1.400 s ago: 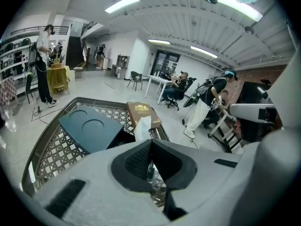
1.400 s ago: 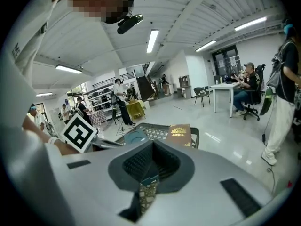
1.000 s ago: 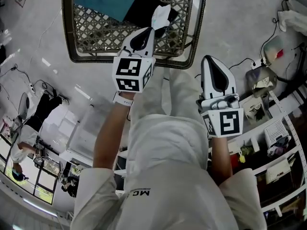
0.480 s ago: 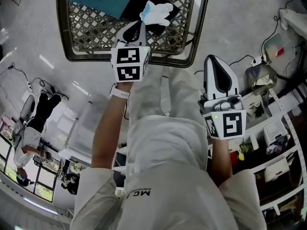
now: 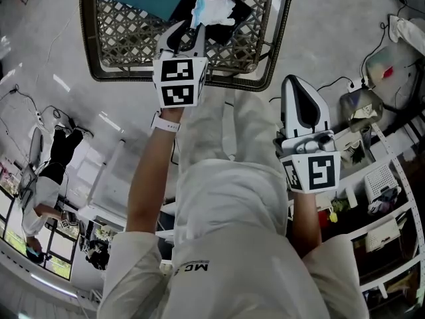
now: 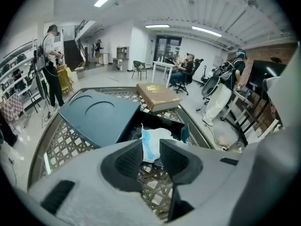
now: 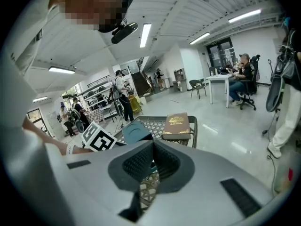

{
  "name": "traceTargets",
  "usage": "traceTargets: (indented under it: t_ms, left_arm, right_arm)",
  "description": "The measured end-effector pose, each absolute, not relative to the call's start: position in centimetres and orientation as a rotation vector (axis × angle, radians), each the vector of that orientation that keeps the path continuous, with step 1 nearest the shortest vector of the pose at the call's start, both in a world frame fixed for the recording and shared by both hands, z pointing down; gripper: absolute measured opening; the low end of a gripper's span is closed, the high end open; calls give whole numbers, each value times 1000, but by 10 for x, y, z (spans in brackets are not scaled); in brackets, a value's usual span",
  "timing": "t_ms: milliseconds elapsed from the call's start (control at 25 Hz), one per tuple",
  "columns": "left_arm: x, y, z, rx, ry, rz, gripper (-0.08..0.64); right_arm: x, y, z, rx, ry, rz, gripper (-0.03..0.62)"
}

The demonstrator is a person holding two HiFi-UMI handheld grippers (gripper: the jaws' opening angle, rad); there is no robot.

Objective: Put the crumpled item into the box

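On the brown lattice-topped surface [image 5: 133,42] in front of you, the crumpled white-and-blue paper item [image 5: 212,8] lies inside the open, shallow black box [image 5: 236,18], near the wall of the box closest to you. Your left tool [image 5: 187,35] reaches over the surface's near rim and points at the box. In the left gripper view its jaws stand apart, released, with nothing clamped between them. The crumpled item [image 6: 153,142] shows through the gap, just past the fingertips, resting in the box [image 6: 155,121]. A flat teal lid with a round recess [image 6: 96,114] lies beside the box on its left, touching it. A brown hardcover book [image 6: 157,96] sits farther back on the surface.

Your right tool [image 5: 297,82] hangs off the surface, near your leg and well apart from the box. In the right gripper view its jaws are pressed together, clenched on nothing [image 7: 153,159].
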State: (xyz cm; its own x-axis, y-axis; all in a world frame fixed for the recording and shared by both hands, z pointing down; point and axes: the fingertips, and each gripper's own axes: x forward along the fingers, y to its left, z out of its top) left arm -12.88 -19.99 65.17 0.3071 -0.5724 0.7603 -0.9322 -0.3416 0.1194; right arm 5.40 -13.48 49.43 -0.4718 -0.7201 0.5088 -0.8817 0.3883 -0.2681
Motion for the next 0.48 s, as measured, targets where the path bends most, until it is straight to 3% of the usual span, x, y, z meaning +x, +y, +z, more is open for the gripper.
traceTargets:
  t_ms: [480]
  left_arm:
    - [-130,-172,586,2072,-1378,779,44]
  right_arm:
    - [52,-136,456,1435,-2380,655,15]
